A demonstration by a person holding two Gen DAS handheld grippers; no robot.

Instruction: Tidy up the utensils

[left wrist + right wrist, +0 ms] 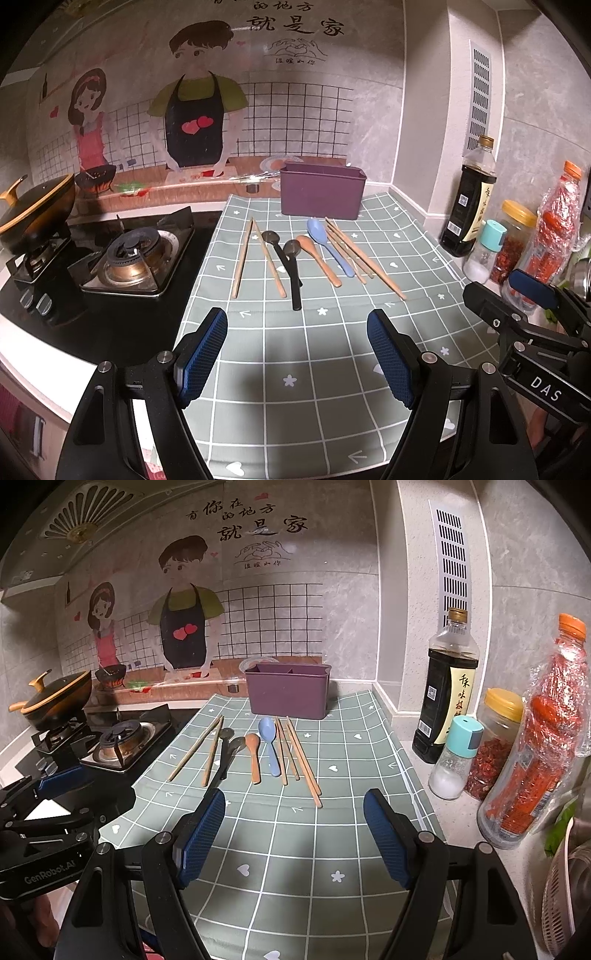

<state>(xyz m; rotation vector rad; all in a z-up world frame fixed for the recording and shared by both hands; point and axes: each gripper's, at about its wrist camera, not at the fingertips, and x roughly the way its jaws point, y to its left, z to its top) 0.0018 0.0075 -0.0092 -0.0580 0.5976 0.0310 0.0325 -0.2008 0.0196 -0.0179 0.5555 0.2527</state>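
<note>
Kitchen counter beside a gas stove [129,258], covered by a green checked cloth [295,849] with stars and hearts. At the cloth's far edge stands a purple utensil holder [288,694], its top divided into compartments; nothing shows inside from here. Just in front of it lie the utensils: light wooden chopsticks [243,254], two dark spoons [291,273] crossing, a wooden spoon [254,755], a blue spoon [269,746] and darker chopsticks [301,760]. Along the right wall stand a soy sauce bottle [443,694], a salt shaker [456,760], a jar of chili flakes [495,742] and a wrapped bottle of red chili [535,738]. Left gripper [297,354] and right gripper [295,834] hover over the near cloth, jaws spread wide, holding nothing.
</note>
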